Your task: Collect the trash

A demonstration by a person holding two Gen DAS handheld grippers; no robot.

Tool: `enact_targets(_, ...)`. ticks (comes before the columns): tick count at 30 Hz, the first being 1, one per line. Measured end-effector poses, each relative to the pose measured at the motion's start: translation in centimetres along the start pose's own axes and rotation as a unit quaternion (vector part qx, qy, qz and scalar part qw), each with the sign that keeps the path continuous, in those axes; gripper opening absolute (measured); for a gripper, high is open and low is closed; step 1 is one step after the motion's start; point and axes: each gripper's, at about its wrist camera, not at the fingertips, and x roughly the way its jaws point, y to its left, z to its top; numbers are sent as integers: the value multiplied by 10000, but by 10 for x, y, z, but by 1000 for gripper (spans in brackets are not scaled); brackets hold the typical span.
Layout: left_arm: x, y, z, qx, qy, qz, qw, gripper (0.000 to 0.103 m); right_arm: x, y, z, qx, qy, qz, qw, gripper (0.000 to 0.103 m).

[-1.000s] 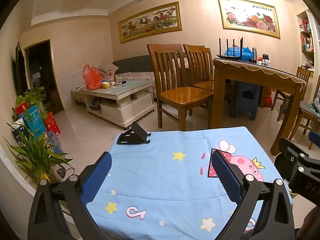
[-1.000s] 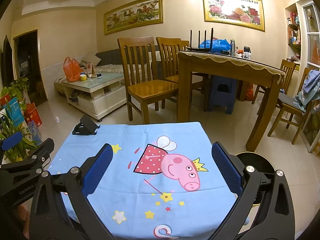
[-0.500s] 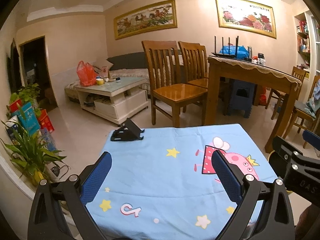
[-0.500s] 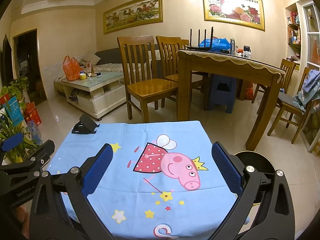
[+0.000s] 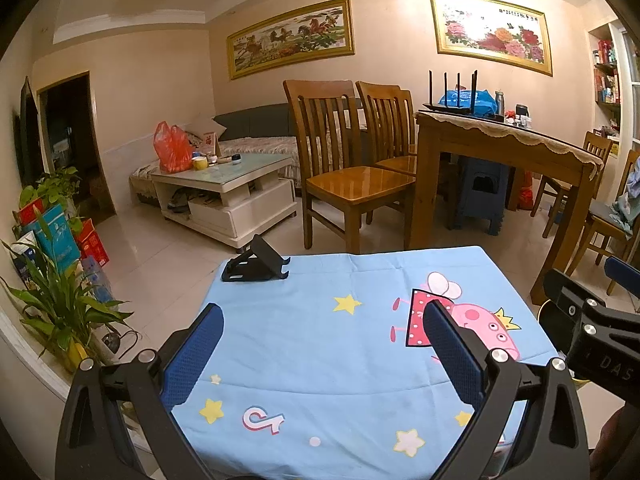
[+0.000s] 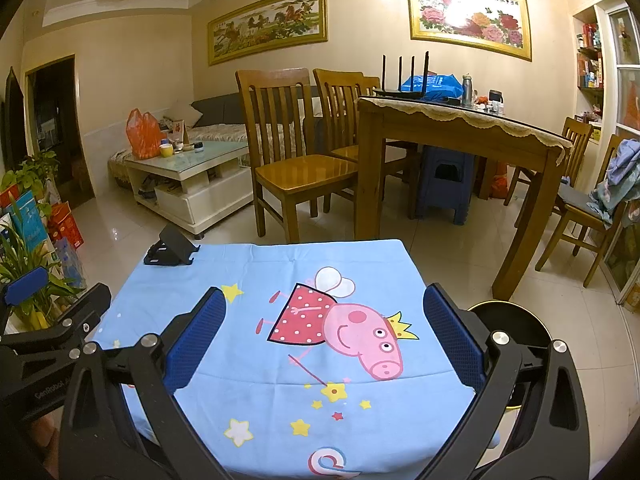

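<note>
A small table under a blue cartoon-pig cloth (image 5: pixel 320 352) (image 6: pixel 280 344) fills the foreground in both wrist views. No loose trash shows on the cloth. My left gripper (image 5: pixel 320 332) hovers open over its near edge, nothing between the blue pads. My right gripper (image 6: pixel 324 320) is open too, above the pig print. A round black bin with a yellow rim (image 6: pixel 508 320) stands on the floor right of the table, partly hidden by my right finger. The right gripper's body (image 5: pixel 588 328) shows at the left view's right edge.
A black phone stand (image 5: pixel 256 264) (image 6: pixel 172 248) sits on the cloth's far left corner. Beyond are wooden chairs (image 5: pixel 348 176), a dining table (image 6: pixel 460 128), a white coffee table (image 5: pixel 224 188) with an orange bag (image 5: pixel 172 148), and potted plants (image 5: pixel 52 296) at left.
The left wrist view has shifted slightly: the table and phone stand sit a little lower and further left in frame. The right gripper has barely moved. Both stay open.
</note>
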Motion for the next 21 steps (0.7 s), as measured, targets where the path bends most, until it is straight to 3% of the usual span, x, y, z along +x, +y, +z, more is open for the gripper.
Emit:
enact_targets(9,4,3,0,13,61,-156,9999,96,3,4,-10,-16,36,35,10000,98)
enact_targets(21,6,5,-4,6,50,34,10000,96,3,3,-9,-15,51,41,10000,98)
